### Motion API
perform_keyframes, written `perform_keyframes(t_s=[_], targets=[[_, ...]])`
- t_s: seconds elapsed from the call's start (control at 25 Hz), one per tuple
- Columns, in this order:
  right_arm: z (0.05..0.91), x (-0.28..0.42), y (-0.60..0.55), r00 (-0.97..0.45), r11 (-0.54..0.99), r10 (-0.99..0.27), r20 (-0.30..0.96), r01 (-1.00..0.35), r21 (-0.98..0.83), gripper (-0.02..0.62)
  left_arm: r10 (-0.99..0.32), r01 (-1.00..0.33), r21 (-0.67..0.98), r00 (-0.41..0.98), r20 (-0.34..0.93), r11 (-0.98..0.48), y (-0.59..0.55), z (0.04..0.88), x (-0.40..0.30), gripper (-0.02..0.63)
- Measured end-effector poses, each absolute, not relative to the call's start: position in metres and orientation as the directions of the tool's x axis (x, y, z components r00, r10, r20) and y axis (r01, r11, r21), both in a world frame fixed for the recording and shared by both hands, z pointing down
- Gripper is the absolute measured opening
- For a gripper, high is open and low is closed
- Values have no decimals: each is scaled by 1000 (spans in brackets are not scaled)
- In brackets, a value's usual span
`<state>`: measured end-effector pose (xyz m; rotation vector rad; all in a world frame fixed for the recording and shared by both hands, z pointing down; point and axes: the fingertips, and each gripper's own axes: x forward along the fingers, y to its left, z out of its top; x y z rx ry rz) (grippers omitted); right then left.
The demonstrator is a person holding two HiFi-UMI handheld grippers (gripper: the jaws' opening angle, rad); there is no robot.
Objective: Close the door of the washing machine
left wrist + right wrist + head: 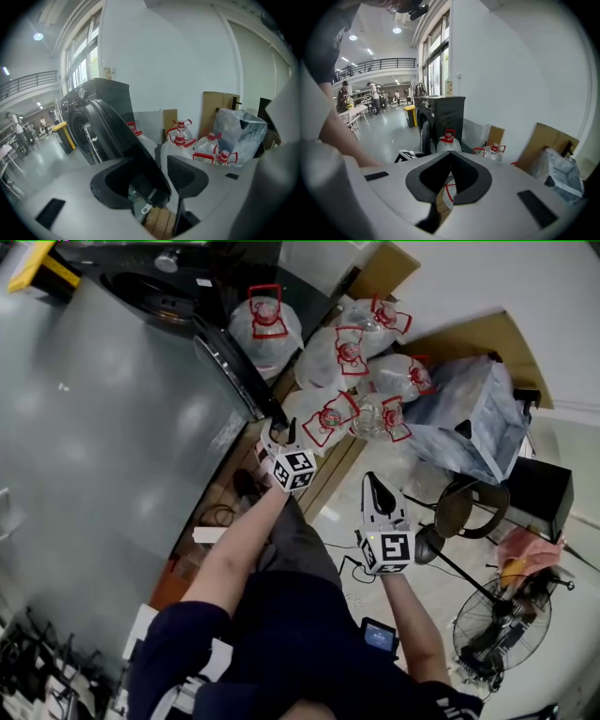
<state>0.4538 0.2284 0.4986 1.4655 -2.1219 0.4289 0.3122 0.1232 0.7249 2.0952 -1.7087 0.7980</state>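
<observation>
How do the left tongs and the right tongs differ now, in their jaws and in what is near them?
The left tongs stand with jaws apart; the right tongs have jaws together. The left tongs have the edge of the washing machine door between their jaws; the right tongs hold nothing. The left tongs are at the door; the right tongs hang back from it. Each carries a marker cube.

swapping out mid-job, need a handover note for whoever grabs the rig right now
The left tongs are open, with the free edge of the door between them, not clamped.
The right tongs are shut and empty, held apart from the door.
The door stands swung wide open from the washer.
Done: the left tongs have reached the door edge.
Left: swing the door shut against the washer.
</observation>
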Motion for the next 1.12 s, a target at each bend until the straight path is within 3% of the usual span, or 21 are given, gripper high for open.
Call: perform_keyframes(t_s=[0.16, 0.68, 1.12], targets=[[505, 441, 219, -305, 385, -759, 575, -923, 19, 20, -791, -975, -105, 95, 605, -197, 120, 730, 309, 205], [520, 397, 215, -413, 481, -701, 581, -876, -41, 20, -799, -977, -98, 96, 594, -190, 122, 731, 305, 179], [523, 366, 211, -473, 547, -661, 582, -835, -58, 20, -793, -967, -133, 94, 602, -217, 157, 733, 253, 155]])
